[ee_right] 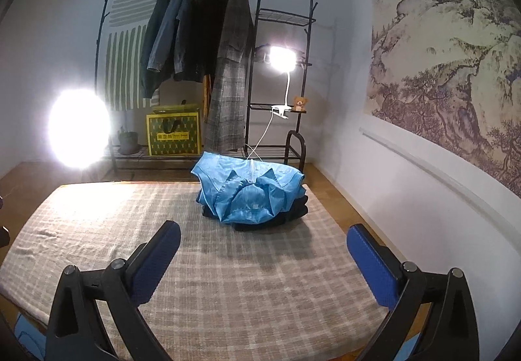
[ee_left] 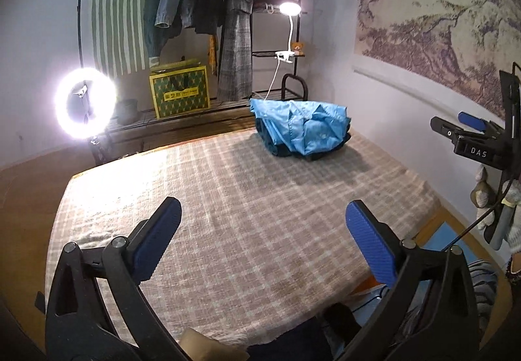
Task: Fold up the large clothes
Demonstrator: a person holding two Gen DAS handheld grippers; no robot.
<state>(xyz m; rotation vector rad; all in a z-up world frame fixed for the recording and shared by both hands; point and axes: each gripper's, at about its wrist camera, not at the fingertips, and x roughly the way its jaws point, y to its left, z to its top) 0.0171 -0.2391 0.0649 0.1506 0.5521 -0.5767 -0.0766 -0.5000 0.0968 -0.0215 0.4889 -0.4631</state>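
Note:
A light blue jacket point(ee_left: 301, 126) lies folded on top of a dark folded garment at the far right of the checked table point(ee_left: 228, 198). The right wrist view shows the same blue jacket point(ee_right: 250, 194) with its collar up, straight ahead on the checked table point(ee_right: 228, 279). My left gripper point(ee_left: 263, 240) hangs open over bare cloth, well short of the pile, nothing between its blue pads. My right gripper point(ee_right: 263, 263) is open too, nearer the pile and a little short of it. The right gripper's side point(ee_left: 472, 139) shows at the right edge of the left wrist view.
A black clothes rack point(ee_right: 208, 67) with hanging coats stands behind the table. A ring light point(ee_left: 85, 103) glares at the left, a clip lamp point(ee_right: 282, 58) on the rack shelf. A yellow-green box point(ee_left: 179, 95) sits below. A wall point(ee_right: 407, 165) with a landscape painting runs close along the right.

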